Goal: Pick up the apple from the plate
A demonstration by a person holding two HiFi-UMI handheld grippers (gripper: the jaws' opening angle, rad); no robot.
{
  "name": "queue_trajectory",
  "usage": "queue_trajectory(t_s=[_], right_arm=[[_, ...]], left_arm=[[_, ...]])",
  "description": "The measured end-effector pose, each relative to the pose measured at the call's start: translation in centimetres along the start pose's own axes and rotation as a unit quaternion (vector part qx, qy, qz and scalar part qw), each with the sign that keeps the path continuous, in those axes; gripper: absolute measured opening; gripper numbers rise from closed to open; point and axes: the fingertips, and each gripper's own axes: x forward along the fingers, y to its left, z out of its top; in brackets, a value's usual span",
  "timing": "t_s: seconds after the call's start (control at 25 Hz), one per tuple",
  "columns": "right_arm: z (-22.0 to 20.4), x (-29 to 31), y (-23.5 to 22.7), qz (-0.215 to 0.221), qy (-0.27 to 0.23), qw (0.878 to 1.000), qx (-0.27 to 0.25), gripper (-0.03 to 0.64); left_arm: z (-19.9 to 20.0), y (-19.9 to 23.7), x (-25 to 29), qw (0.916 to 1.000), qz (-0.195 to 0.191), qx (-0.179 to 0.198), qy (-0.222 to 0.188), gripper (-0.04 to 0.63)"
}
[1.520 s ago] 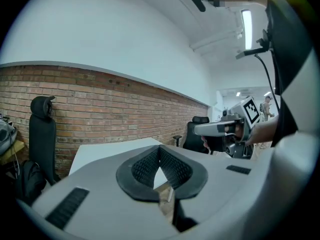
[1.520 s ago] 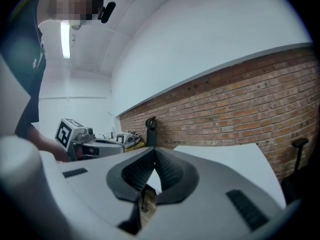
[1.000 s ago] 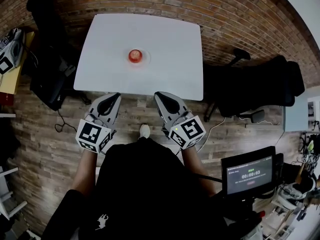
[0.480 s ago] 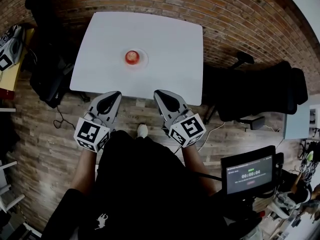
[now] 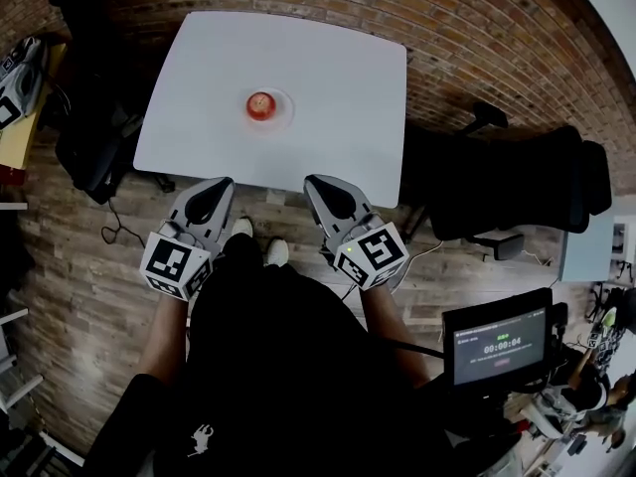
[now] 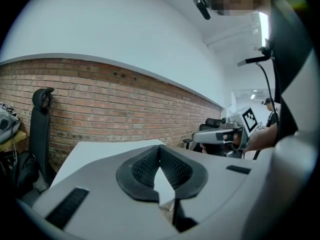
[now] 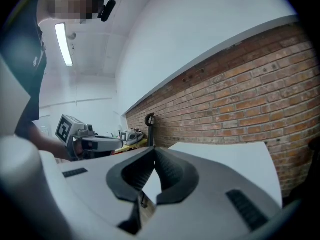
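A red apple [image 5: 260,104] sits on a small clear plate [image 5: 285,109] near the middle of a white table [image 5: 338,97] in the head view. My left gripper [image 5: 221,183] and right gripper [image 5: 311,182] hover side by side just short of the table's near edge, well short of the apple. Both point toward the table. In the left gripper view the left gripper [image 6: 160,150] is shut with nothing in it, and the right gripper [image 6: 220,135] shows beside it. The right gripper [image 7: 153,152] is likewise shut and empty in its own view. Neither gripper view shows the apple.
Black office chairs stand left [image 5: 84,137] and right [image 5: 517,182] of the table. A brick wall [image 5: 467,28] runs behind it. A small screen on a stand [image 5: 497,348] is at my lower right. A yellow side table [image 5: 20,142] with gear sits at far left.
The person has stepped closer to the table, so it looks larger and both shoes now show. Both grippers stay shut and keep their places near the table's front edge.
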Motion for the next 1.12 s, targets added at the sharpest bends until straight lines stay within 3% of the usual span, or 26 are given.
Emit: queue_trajectory(t_s=[0.24,0.44,1.12], right_arm=[[0.2,0.0,0.7,-0.004,-0.001,1.000,-0.001,0.005],[0.3,0.7,-2.4,-0.011,0.002,1.000,0.008,0.005],[1.8,6.1,-5.9,-0.026,-0.001,1.000,0.015,0.005]], left_arm=[[0.9,1.3,-0.9,0.9999,0.010,0.007,-0.012,0.006],[1.7,2.0,2.6,0.9999,0.003,0.001,-0.013,0.006],[2.1,6.5,7.8,0.9994,-0.022,0.023,0.017,0.006]])
